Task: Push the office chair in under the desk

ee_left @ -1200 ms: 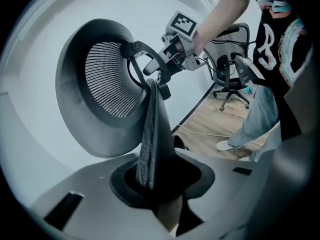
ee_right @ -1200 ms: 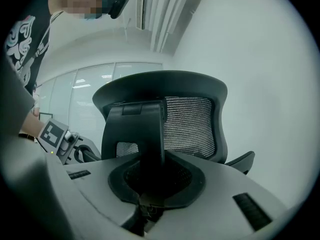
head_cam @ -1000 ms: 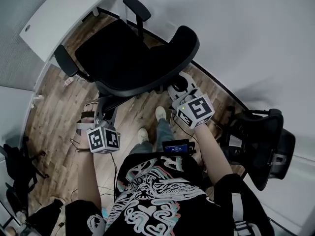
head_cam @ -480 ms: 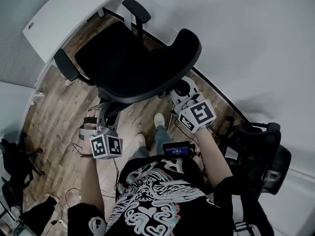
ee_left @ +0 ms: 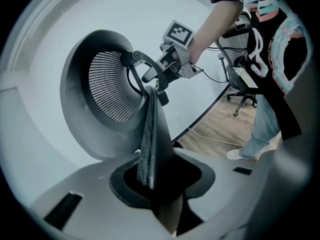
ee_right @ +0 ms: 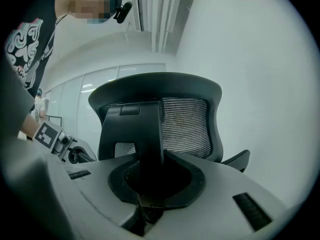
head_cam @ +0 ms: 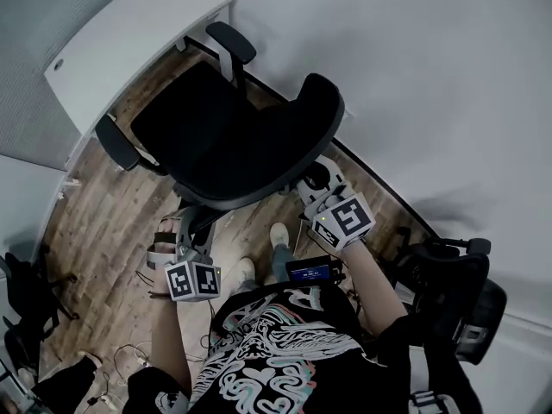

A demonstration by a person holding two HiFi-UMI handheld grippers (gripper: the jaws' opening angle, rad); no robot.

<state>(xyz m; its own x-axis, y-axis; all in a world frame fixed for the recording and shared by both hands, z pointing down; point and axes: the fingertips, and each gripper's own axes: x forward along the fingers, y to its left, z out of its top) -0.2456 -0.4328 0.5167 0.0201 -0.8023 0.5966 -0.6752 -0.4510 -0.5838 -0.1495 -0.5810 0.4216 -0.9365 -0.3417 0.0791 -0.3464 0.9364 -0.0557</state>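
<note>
Left tongs and right tongs, clamped on the office chair backrest, have pushed it nearer the counter ahead.

Head view: office chair seat is covering its own base and wheels. The backrest rim is hiding the tips of the left tongs and right tongs. Desk is running off the top-left edge. Second chair is getting clipped by the person's right arm and the lens rim. Bag is getting cut by the left edge. Chest screen is showing text too small to read.

Left gripper view: the clamped backrest edge is covering the pads, and the gap is sitting in shadow.

Right gripper view: the dark backrest spine is filling the gap and masking the pads. A blur patch is covering the face.
</note>
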